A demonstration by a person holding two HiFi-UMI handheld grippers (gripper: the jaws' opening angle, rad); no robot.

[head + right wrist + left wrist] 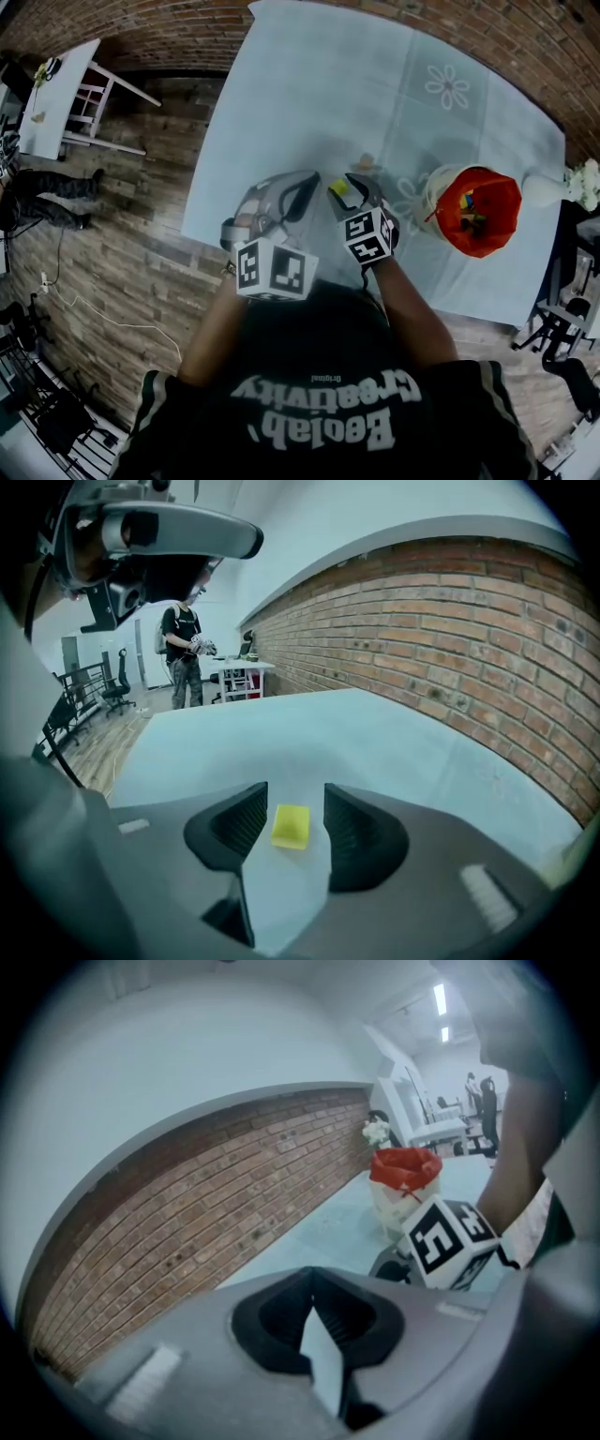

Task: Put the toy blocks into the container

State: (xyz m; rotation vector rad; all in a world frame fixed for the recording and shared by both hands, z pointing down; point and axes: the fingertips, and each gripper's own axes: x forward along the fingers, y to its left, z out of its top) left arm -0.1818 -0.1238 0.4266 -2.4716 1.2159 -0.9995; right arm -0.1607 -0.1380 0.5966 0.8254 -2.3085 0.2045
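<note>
I see a matt, pale blue cloth lying smooth over the tabletop (pixel 309 112), worn wooden planks on the floor (pixel 141 262) at the left of the head view, and a rough brick wall (pixel 450 621) at the upper right of the right gripper view. My right hand-held gripper (pixel 292 803) looks like smooth grey plastic with black ribbed pads (pixel 354 832), and the yellow block (pixel 291 827) looks dull plastic. The pale container (pixel 428 202) has a faintly shiny red lining (pixel 487 202).
</note>
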